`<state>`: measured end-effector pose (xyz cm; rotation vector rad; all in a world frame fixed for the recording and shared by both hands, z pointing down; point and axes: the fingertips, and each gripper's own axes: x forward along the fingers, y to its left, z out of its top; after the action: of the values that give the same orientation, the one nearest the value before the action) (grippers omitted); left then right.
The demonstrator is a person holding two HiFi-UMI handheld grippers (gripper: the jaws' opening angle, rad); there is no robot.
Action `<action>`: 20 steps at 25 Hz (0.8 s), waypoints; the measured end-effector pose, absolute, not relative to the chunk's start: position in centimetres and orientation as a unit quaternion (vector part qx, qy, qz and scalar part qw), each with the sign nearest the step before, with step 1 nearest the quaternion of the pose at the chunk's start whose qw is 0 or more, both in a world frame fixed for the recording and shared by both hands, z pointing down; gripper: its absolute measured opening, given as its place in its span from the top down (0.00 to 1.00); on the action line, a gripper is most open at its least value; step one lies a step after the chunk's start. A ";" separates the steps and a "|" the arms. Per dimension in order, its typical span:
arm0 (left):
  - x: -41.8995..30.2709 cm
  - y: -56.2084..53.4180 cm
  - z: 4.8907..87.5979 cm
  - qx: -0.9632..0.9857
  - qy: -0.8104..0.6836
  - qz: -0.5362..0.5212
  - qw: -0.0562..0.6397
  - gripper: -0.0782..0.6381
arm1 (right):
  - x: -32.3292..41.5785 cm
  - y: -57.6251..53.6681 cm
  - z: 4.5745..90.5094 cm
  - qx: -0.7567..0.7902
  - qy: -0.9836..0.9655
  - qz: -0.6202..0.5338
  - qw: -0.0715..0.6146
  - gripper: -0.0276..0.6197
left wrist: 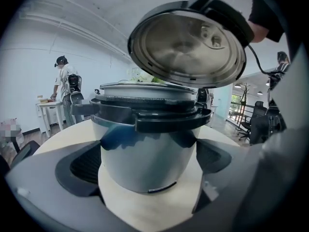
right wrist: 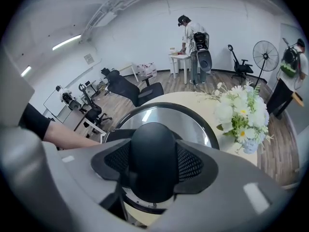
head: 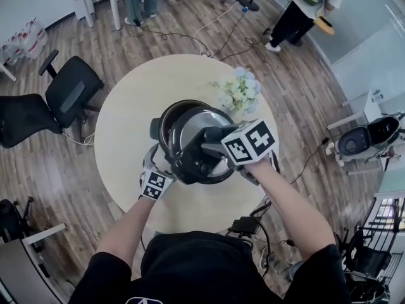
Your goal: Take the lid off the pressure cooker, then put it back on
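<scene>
A steel pressure cooker pot (head: 166, 120) stands uncovered on the round pale table (head: 126, 119). My left gripper (head: 158, 166) reaches in from the near left, its jaws closed against the sides of the pot's body (left wrist: 145, 149). The lid (head: 201, 145) hangs tilted in the air, above and just in front of the pot. In the left gripper view its shiny underside (left wrist: 186, 45) shows over the pot's rim. My right gripper (head: 205, 149) is shut on the lid's black handle (right wrist: 153, 163), with both pads pressing on the handle's sides.
A vase of white flowers (head: 240, 92) stands on the table just behind the pot. Black office chairs (head: 66, 94) sit left of the table. A person (head: 304, 8) stands at the far right, and cables run across the wooden floor.
</scene>
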<state>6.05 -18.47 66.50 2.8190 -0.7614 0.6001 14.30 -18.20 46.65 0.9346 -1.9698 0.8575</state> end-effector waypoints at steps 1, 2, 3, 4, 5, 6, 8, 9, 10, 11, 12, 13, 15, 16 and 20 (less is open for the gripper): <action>6.0 -18.5 66.4 0.942 -0.255 0.201 0.080 0.07 | 13.9 -19.0 46.9 0.367 -0.774 0.337 0.390 0.52; 6.0 -18.5 66.4 0.942 -0.256 0.200 0.079 0.07 | 13.6 -19.8 47.2 0.368 -0.773 0.335 0.394 0.52; 6.1 -18.5 66.3 0.942 -0.256 0.200 0.079 0.07 | 13.5 -20.6 47.5 0.371 -0.771 0.333 0.398 0.52; 6.1 -18.6 66.3 0.943 -0.256 0.199 0.078 0.07 | 13.4 -21.3 47.8 0.374 -0.768 0.331 0.401 0.52; 6.2 -18.6 66.2 0.943 -0.255 0.198 0.078 0.07 | 13.4 -22.1 48.1 0.377 -0.765 0.330 0.404 0.52; 6.1 -18.7 66.2 0.943 -0.255 0.198 0.077 0.07 | 13.3 -22.7 48.5 0.379 -0.763 0.332 0.405 0.52; 6.0 -18.6 66.2 0.943 -0.255 0.197 0.078 0.07 | 13.1 -23.8 49.4 0.383 -0.757 0.336 0.408 0.52; 6.1 -18.5 66.2 0.943 -0.255 0.197 0.078 0.07 | 13.1 -24.2 49.8 0.385 -0.754 0.337 0.411 0.52; 6.1 -18.5 66.2 0.944 -0.255 0.196 0.078 0.07 | 13.2 -24.7 50.2 0.388 -0.751 0.337 0.414 0.52; 6.2 -18.6 66.2 0.944 -0.254 0.196 0.078 0.07 | 13.3 -25.1 50.6 0.390 -0.748 0.336 0.418 0.52; 6.1 -18.6 66.2 0.944 -0.254 0.196 0.078 0.07 | 13.3 -25.5 51.0 0.392 -0.745 0.337 0.421 0.52; 6.1 -18.7 66.3 0.944 -0.254 0.196 0.079 0.07 | 13.3 -25.9 51.4 0.393 -0.742 0.340 0.423 0.52; 6.0 -18.8 66.3 0.944 -0.254 0.196 0.080 0.07 | 13.1 -26.5 52.0 0.389 -0.738 0.351 0.425 0.52; 6.0 -18.8 66.4 0.944 -0.254 0.196 0.079 0.07 | 13.0 -26.7 52.3 0.386 -0.737 0.356 0.425 0.52; 6.1 -19.0 66.3 0.944 -0.254 0.197 0.079 0.07 | 12.7 -27.0 52.8 0.369 -0.735 0.364 0.437 0.52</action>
<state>6.06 -18.99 66.33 2.8250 -0.7588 0.5891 12.69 -27.01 52.80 0.9168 -1.8289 0.9042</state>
